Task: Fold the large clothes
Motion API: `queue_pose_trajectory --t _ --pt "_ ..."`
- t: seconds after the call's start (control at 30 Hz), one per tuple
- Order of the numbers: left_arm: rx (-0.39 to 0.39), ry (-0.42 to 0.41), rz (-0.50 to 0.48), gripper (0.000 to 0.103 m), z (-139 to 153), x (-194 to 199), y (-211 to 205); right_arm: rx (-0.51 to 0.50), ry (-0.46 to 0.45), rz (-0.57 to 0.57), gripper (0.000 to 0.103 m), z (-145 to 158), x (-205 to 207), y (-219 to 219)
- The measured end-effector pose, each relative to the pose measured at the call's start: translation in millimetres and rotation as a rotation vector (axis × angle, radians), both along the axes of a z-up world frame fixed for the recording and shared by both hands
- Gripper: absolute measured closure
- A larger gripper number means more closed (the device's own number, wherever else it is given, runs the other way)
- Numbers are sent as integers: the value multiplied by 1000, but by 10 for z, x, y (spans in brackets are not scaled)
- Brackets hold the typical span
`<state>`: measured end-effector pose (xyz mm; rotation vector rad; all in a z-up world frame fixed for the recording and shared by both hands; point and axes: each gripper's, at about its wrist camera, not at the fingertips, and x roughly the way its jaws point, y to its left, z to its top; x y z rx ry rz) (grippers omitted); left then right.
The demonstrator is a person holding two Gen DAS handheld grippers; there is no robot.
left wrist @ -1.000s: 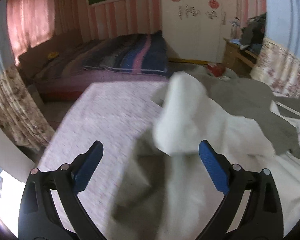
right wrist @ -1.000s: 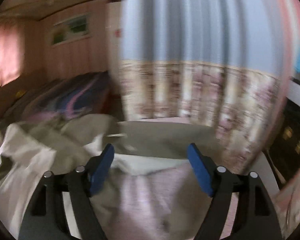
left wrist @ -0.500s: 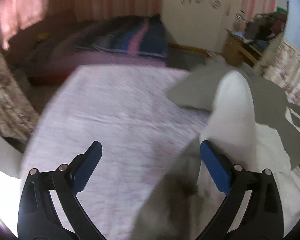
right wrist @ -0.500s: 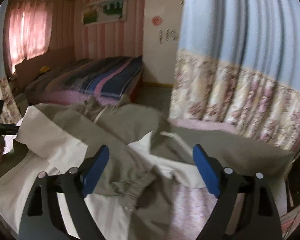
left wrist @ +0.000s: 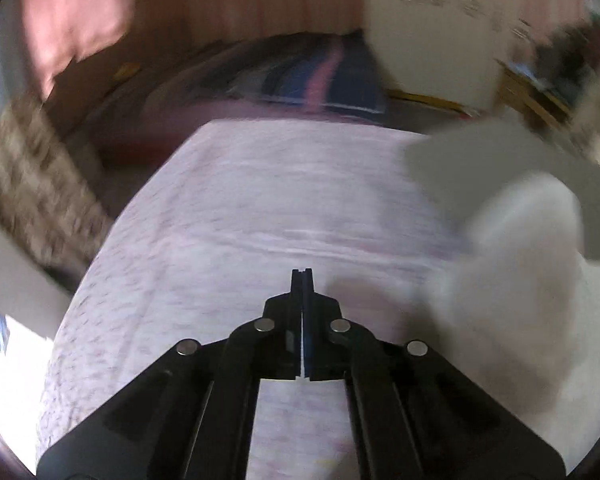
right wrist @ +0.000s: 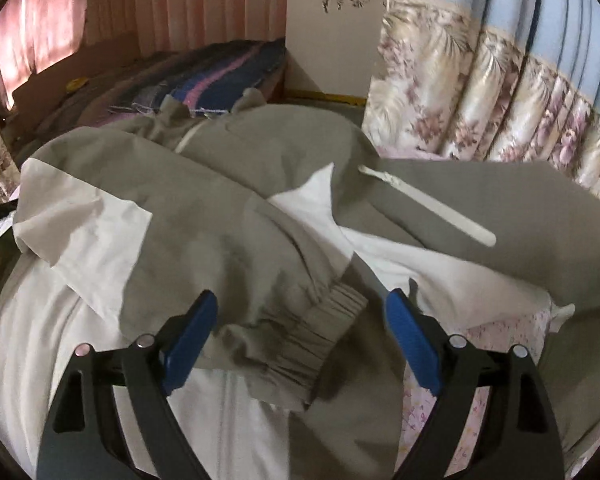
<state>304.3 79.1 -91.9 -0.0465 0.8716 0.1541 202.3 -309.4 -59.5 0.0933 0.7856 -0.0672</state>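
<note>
Pink-flowered cloth covers the desk [left wrist: 228, 216], and in the left wrist view most of it lies bare, reaching to a far edge with floor and a striped bed [left wrist: 320, 76] beyond. Over that bare stretch the left hand-held gripper [left wrist: 302, 276] has its jaws pressed together with nothing between them; its jaws have just been closing. A blurred pale fold of the jacket [left wrist: 520, 248] rises to its right, apart from the fingers.

In the right wrist view the right hand-held gripper [right wrist: 300, 320] stands spread, its blue pads [right wrist: 410, 340] on either side of the sleeve's gathered cuff [right wrist: 320, 332] without pressing it. The olive sleeve [right wrist: 204, 220] runs from the cuff up and to the left toward the shoulder. The olive-and-white jacket fills nearly the whole desk on this side, its white zipper strip [right wrist: 432, 208] slanting down to the right. A floral curtain [right wrist: 500, 100] hangs close behind the desk's right edge, leaving little room there.
</note>
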Motion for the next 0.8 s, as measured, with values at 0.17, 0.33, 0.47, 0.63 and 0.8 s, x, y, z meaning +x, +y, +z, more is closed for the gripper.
queue_pose_trajectory --t 0.17,0.33,0.47,0.63,0.8 --pt "-138 -1 -79 38 229 174 185 1 -24 3 16 32 -38 -30" --pt "-154 -36 -101 3 394 404 -50 9 -38 1 16 58 28 -40" --pt "-204 26 -145 3 298 667 -372 -8 -35 20 15 124 235 -76" --pt "-267 93 -144 38 -23 919 -548 60 13 27 14 18 545 -236" --pt "-68 6 -164 103 18 923 -766 70 -8 53 15 -4 687 -261"
